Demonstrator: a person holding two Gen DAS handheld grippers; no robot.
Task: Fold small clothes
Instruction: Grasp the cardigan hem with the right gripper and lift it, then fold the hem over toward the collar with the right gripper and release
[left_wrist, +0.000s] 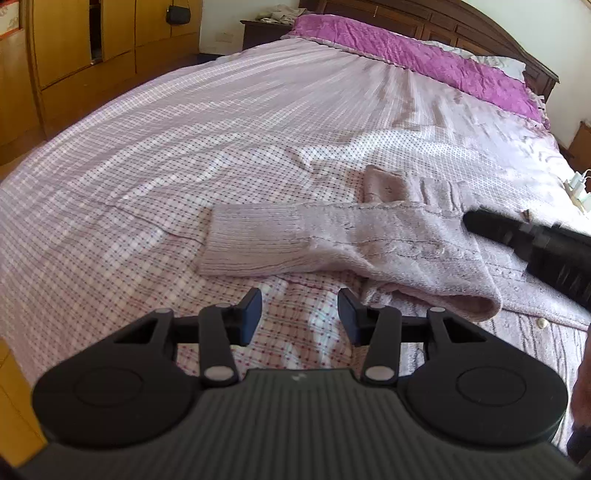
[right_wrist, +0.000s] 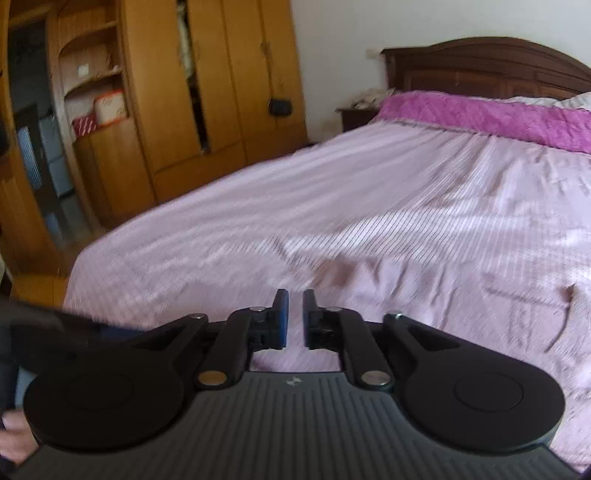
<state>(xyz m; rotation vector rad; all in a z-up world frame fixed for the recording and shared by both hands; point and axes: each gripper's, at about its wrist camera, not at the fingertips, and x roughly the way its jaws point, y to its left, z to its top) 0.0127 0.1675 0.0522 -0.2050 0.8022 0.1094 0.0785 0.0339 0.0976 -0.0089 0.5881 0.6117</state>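
one sweater (left_wrist: 369, 240), beyond left fingers (left_wrist: 253, 314)

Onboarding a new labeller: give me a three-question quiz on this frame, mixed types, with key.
1. True or false: the left hand-held gripper is clamped on the pink knitted sweater.
2. Multiple choice: what lies folded across the sweater's body? A) a sleeve B) a towel C) a sock
3. Fill in: both hand-held grippers, including the right hand-held gripper, hold ____.

Key: 1 false, its jaws stand apart over the checked bedspread; 2 A; 3 nothing.
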